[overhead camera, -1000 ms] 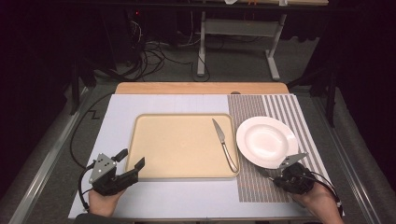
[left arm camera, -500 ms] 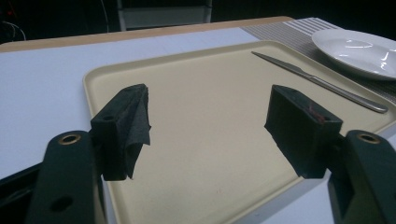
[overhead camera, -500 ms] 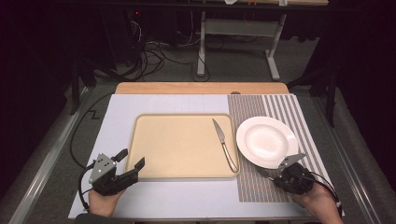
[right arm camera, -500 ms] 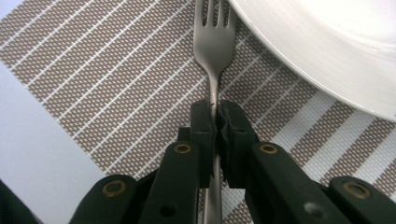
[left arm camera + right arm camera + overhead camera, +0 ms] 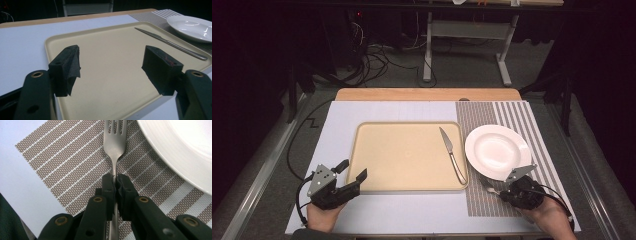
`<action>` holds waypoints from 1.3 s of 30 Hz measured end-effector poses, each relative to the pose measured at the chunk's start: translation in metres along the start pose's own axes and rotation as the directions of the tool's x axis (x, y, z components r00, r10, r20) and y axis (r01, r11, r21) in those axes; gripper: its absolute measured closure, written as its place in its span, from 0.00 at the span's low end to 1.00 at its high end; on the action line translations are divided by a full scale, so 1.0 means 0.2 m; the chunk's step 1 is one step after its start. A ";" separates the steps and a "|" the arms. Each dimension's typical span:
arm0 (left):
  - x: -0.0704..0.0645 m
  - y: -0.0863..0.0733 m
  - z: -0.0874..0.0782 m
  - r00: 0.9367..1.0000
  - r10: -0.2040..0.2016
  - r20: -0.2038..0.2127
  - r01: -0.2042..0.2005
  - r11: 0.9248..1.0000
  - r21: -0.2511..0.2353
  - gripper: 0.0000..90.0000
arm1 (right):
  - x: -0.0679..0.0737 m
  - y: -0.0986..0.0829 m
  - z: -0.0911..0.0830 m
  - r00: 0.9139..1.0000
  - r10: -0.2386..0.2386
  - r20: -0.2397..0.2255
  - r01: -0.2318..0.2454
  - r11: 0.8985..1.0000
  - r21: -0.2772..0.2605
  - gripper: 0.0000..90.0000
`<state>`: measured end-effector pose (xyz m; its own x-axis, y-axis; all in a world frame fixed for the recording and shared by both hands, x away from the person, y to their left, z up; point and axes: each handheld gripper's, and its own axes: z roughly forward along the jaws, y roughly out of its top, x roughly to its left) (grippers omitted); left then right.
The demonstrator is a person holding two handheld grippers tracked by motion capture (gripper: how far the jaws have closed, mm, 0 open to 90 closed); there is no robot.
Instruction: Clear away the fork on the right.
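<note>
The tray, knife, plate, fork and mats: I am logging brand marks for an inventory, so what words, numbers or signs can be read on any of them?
None can be read.
The tray, knife, plate and fork bear no visible text.
The striped mat carries only a woven line pattern.

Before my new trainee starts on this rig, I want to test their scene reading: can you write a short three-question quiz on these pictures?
1. True or false: the right gripper is shut on the silver metal fork.
2. Multiple choice: where does the silver table knife lie? A) on the round white plate; B) on the beige plastic tray, near its right edge; C) on the striped brown placemat.
3. Fill in: the left gripper has its jaws ____ and holds nothing.

Key: 1 true; 2 B; 3 open.
</note>
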<state>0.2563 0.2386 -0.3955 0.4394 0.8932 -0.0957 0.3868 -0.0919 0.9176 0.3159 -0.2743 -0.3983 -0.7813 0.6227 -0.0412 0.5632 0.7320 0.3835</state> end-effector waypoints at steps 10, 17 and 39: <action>0.00 0.00 0.00 1.000 0.001 0.001 -0.001 1.000 0.001 0.35 | 0.03 0.04 -0.01 1.000 -0.020 -0.015 0.019 0.999 -0.031 0.96; 0.00 0.00 0.00 1.000 0.002 0.001 -0.002 1.000 0.003 0.35 | 0.05 0.10 -0.02 0.999 -0.042 -0.034 0.040 0.998 -0.057 0.96; 0.00 0.00 0.00 1.000 0.006 -0.001 -0.006 1.000 0.004 0.35 | 0.07 0.26 -0.03 0.998 -0.013 -0.068 0.007 0.996 -0.091 0.96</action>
<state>0.2568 0.2381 -0.3961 0.4405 0.8932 -0.0900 0.3878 -0.0990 0.9164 0.3333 -0.2295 -0.3727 -0.8054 0.5924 0.0168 0.5306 0.7081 0.4659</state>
